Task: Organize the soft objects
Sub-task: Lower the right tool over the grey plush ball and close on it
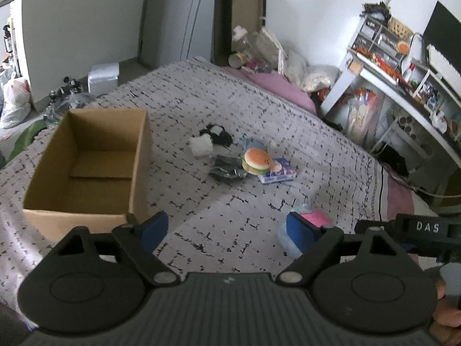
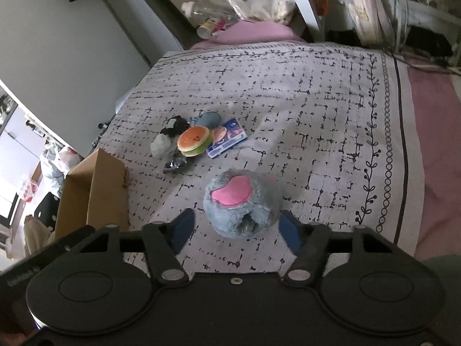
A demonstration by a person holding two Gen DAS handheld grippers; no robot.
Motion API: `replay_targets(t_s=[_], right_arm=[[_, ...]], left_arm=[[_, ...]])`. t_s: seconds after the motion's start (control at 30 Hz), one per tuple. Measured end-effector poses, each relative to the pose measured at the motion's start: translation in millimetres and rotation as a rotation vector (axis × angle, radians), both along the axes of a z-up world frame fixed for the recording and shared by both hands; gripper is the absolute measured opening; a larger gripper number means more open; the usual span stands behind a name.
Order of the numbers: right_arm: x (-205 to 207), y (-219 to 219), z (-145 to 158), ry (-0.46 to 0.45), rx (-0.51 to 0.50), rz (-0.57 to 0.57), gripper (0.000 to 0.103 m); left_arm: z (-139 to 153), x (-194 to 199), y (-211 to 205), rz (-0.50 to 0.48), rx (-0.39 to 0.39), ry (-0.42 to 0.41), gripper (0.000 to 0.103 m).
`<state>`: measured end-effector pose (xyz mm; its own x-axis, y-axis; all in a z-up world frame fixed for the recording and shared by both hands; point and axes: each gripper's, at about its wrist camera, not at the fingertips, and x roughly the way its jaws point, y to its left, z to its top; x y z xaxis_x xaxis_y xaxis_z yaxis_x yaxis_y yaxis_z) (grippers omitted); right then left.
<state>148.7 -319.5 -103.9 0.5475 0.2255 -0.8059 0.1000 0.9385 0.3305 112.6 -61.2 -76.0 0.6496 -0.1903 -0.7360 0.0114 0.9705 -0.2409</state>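
Observation:
An open cardboard box (image 1: 86, 158) stands on the patterned bedspread (image 1: 288, 109) at the left; its corner shows in the right wrist view (image 2: 95, 190). A pile of soft items lies mid-bed: a burger plush (image 1: 257, 161), a white sock ball (image 1: 201, 145), black fabric (image 1: 220, 134), a dark bundle (image 1: 227, 170) and a blue packet (image 1: 278, 173). A grey-blue fluffy plush with a pink patch (image 2: 242, 201) lies between my right gripper's (image 2: 234, 227) open fingers, apart from both pads. My left gripper (image 1: 227, 230) is open and empty above the bedspread; the same plush (image 1: 312, 219) sits behind its right finger.
A white desk with cluttered shelves (image 1: 389, 66) stands right of the bed. Bottles, bags and cardboard (image 1: 253, 49) crowd the far end beside a pink pillow (image 1: 276, 86). Plastic bags (image 1: 14, 101) lie on the floor at left.

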Motion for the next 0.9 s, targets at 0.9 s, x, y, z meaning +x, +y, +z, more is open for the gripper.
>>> replay_targets(t_s=[0.9], right_arm=[[63, -44, -73, 0.187, 0.280, -0.099, 0.022]], left_arm=[[-65, 56, -71, -0.091, -0.032, 0.159, 0.064]])
